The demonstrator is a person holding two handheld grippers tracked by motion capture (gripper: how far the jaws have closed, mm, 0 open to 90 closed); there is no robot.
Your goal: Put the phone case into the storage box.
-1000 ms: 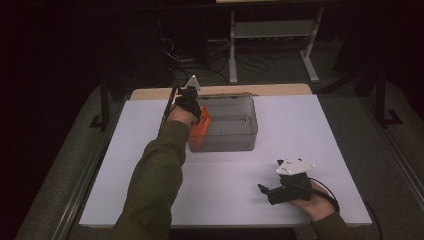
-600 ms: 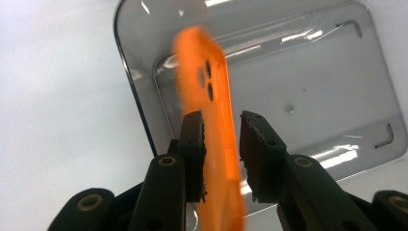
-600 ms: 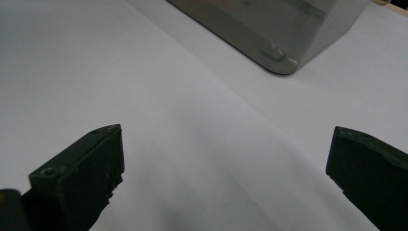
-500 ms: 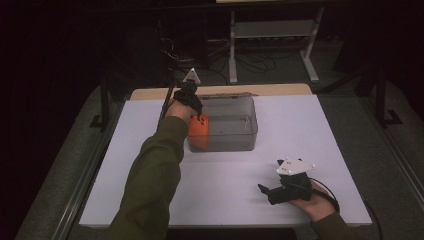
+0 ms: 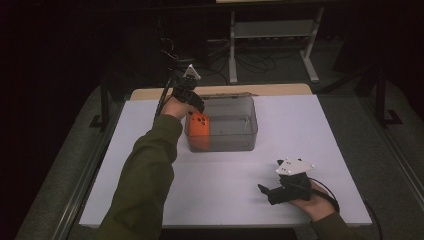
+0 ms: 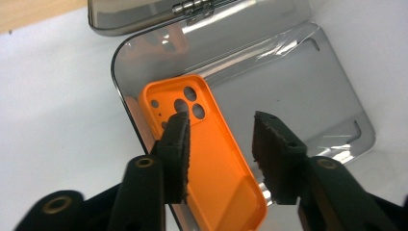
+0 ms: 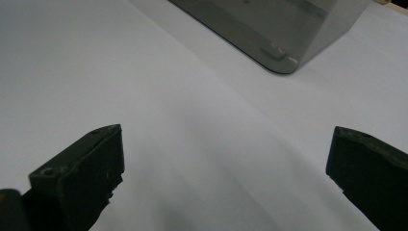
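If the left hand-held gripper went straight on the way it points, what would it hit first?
Probably the orange phone case lying in the grey box; the open left hand-held gripper points right at it.

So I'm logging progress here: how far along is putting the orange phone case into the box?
Done: the orange phone case lies inside the clear box. In hand: the left tongs have just been opening, pads off the case. Left: the lid is open; the right tongs rest open on the table.

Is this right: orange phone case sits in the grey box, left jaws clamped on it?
Not clamped. The left gripper view shows the left gripper with its jaws apart, having just been opening, above the case, pads not pressing it. The case does sit in the box.
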